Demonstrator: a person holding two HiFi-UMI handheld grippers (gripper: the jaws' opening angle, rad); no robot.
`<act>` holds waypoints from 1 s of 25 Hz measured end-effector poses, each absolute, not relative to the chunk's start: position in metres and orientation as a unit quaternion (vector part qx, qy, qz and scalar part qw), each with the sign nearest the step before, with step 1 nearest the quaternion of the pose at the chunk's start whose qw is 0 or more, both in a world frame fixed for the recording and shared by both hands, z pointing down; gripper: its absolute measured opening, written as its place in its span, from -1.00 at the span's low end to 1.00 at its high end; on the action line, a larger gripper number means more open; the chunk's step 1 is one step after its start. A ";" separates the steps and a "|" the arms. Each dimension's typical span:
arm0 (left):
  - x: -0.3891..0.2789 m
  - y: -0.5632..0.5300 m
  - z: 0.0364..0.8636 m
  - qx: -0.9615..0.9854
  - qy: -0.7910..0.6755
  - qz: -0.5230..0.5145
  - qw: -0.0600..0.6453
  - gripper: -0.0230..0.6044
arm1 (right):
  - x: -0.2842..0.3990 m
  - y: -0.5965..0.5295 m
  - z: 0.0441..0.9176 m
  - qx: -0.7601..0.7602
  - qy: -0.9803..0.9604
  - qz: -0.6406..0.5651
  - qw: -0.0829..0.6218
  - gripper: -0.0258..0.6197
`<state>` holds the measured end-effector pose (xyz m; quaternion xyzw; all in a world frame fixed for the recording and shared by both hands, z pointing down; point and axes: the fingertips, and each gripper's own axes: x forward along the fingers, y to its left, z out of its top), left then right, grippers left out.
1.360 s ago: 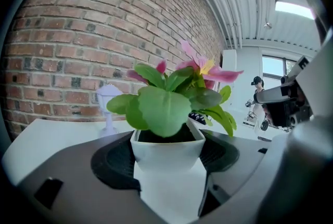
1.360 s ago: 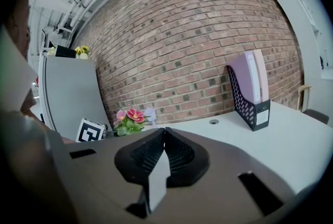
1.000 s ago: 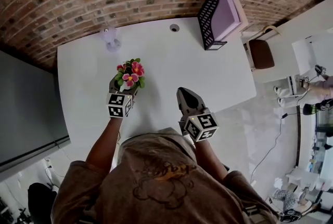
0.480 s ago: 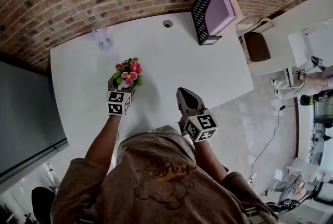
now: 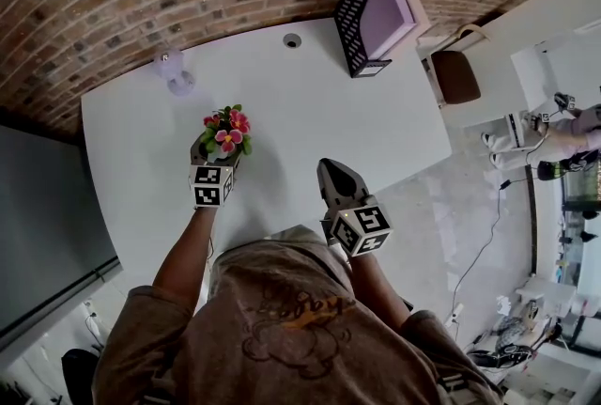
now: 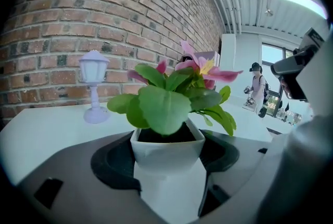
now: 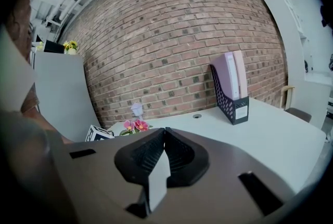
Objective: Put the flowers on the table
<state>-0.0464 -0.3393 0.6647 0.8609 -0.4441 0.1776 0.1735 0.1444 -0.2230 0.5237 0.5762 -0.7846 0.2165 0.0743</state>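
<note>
A small white pot of pink flowers [image 5: 223, 132] with green leaves is held over the white table [image 5: 310, 121], left of centre. My left gripper [image 5: 211, 155] is shut on the flower pot [image 6: 167, 147], whose square rim sits between the two dark jaws. The pink flowers [image 7: 135, 126] also show small in the right gripper view. My right gripper [image 5: 332, 176] hovers above the table's near edge, shut, its jaw tips [image 7: 164, 130] meeting with nothing between them.
A small lilac lantern ornament [image 5: 171, 70] stands at the table's far left by the brick wall. A black mesh file holder with lilac folders [image 5: 376, 10] sits at the far right corner. A round cable hole [image 5: 292, 40] lies between them. A brown chair [image 5: 457, 74] is beyond the table.
The left gripper with the flower pot has drifted slightly further out over the table. The right gripper has stayed put.
</note>
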 end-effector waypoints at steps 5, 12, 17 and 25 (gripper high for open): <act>-0.044 -0.341 0.674 0.859 -0.443 0.188 0.174 0.22 | 0.146 -0.223 0.526 0.580 -0.782 0.216 0.075 -0.91; -0.044 -0.342 0.679 0.856 -0.446 0.200 0.169 0.22 | 0.149 -0.222 0.526 0.580 -0.781 0.218 0.077 -0.91; -0.045 -0.342 0.685 0.855 -0.445 0.206 0.167 0.22 | 0.150 -0.221 0.528 0.582 -0.779 0.220 0.078 -0.91; -0.044 -0.344 0.687 0.853 -0.448 0.210 0.166 0.22 | 0.152 -0.220 0.530 0.584 -0.777 0.222 0.078 -0.91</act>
